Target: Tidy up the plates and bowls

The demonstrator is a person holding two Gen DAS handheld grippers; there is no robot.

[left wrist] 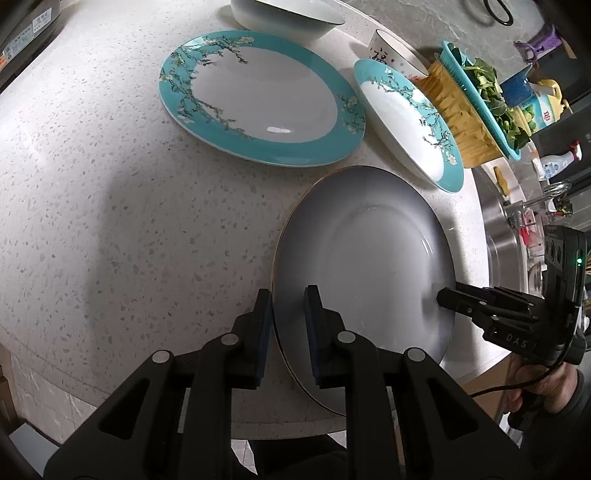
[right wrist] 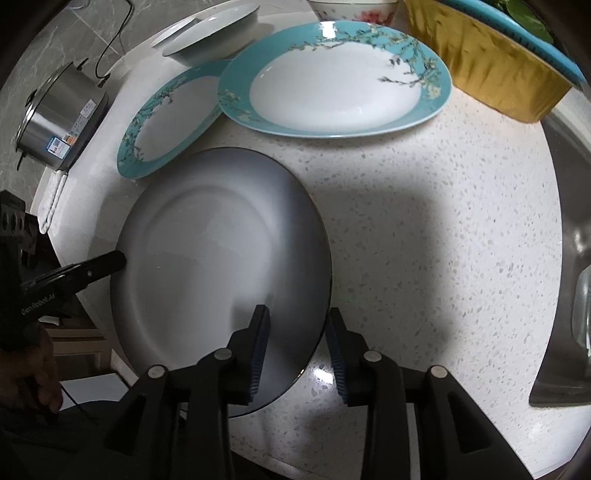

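Note:
A grey plate (left wrist: 364,258) with a thin gold rim lies at the near edge of the speckled counter; it also shows in the right wrist view (right wrist: 221,258). My left gripper (left wrist: 290,332) straddles its left rim, jaws still apart. My right gripper (right wrist: 297,350) straddles its right rim, jaws apart, and shows in the left wrist view (left wrist: 448,297). A flat teal blossom plate (left wrist: 258,99) and a deep teal blossom plate (left wrist: 406,118) lie behind. A white bowl (left wrist: 288,16) stands at the back.
A small patterned bowl (left wrist: 397,55) stands by a yellow basin (left wrist: 458,110) under a teal colander of greens (left wrist: 491,96). A steel sink (left wrist: 502,236) lies to the right. A steel pot (right wrist: 59,118) stands at the far left.

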